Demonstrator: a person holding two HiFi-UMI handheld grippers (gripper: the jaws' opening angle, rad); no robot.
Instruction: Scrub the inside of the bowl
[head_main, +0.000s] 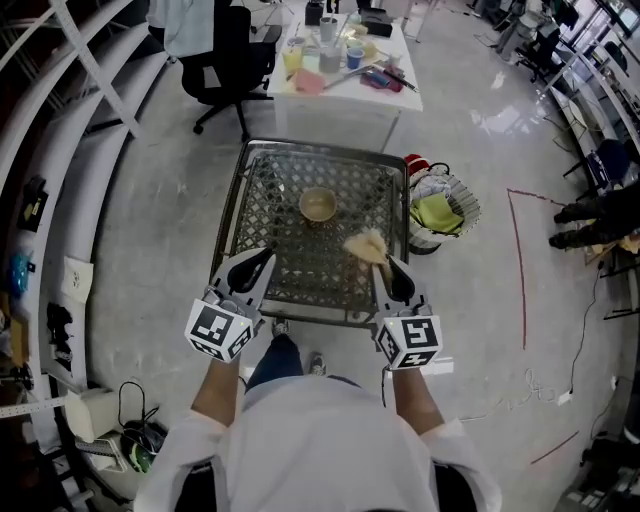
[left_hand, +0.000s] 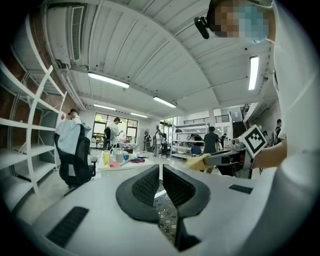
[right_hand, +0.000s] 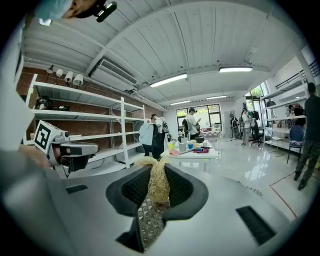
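Right gripper view: my right tool (right_hand: 156, 170) pinches the soft scrubber (right_hand: 159, 189), left tool (left_hand: 161, 169) closed empty; the light-looking bowl (head_main: 318, 204) needs its rim braced.

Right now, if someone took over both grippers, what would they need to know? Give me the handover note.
Left gripper: shut, empty, over the near left part of the mesh table.
Right gripper: shut on the straw-coloured scrubber, which sticks out past its tips.
Bowl: upright near the middle of the table, beyond both grippers, touched by neither.
Done: scrubber in grip.
To do: bring the scrubber into the bowl and scrub its inside; the left gripper could probably steady the rim.
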